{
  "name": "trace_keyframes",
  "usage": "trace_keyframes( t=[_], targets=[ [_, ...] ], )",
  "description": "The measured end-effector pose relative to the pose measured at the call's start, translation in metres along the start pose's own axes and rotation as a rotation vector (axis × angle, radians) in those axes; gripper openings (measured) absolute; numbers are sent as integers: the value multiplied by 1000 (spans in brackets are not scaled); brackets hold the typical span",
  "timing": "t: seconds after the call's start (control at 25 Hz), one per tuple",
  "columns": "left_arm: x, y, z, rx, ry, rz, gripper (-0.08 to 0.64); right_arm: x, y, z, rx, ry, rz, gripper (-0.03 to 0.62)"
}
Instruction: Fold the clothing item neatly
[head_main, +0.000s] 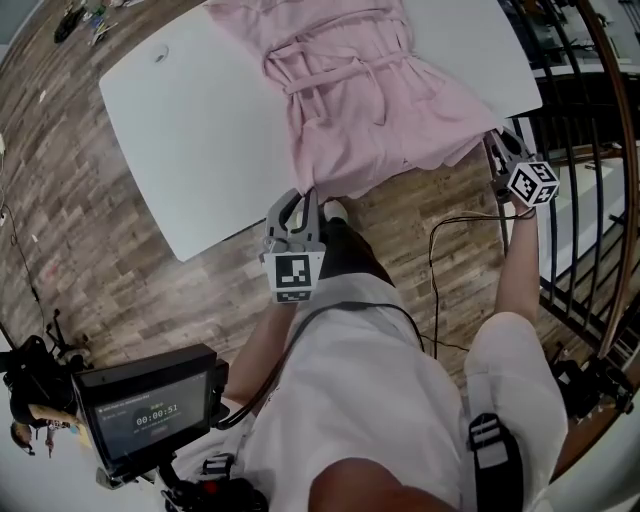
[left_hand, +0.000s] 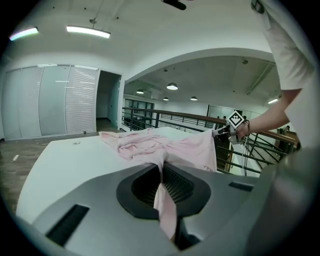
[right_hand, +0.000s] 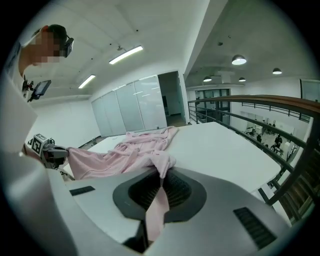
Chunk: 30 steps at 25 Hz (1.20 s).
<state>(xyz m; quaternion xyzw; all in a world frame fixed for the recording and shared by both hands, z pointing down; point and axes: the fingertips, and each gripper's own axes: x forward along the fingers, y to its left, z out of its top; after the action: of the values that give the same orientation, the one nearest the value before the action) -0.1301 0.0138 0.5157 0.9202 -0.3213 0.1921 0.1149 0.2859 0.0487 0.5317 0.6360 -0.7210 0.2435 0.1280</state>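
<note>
Pink garment lies spread on the white table, belt and top section toward the far side, hem at the near edge. The near hem hangs stretched in the air between the 2 grippers, off the table edge.

Left gripper: jaws closed on 1 hem corner; a strip of pink cloth runs down between the ribbed pads and out the back. In the head view I see it at the garment's near-left corner, just above the wood floor.

Right gripper: jaws likewise clamped on the other hem corner, cloth bunched at the tips and trailing through. It sits at the near-right corner, close to the dark railing.

Both grippers point across the tabletop. Rest of the garment is rumpled, touching the table.
</note>
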Motion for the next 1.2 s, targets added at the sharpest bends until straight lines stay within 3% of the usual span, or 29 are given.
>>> trace_keyframes(
  t=[0.28, 0.56, 1.0, 1.2],
  targets=[
    [22, 43, 33, -16, -35, 35, 17, 35, -12, 45, 24, -62, -3, 17],
    [57, 89, 51, -14, -23, 136, 15, 64, -40, 69, 43, -82, -11, 17],
    [111, 169, 40, -33, 93, 299, 15, 153, -66, 106, 24, -64, -50, 17],
    [134, 199, 22, -33, 183, 351, 15, 200, -76, 109, -2, -7, -59, 17]
  ],
)
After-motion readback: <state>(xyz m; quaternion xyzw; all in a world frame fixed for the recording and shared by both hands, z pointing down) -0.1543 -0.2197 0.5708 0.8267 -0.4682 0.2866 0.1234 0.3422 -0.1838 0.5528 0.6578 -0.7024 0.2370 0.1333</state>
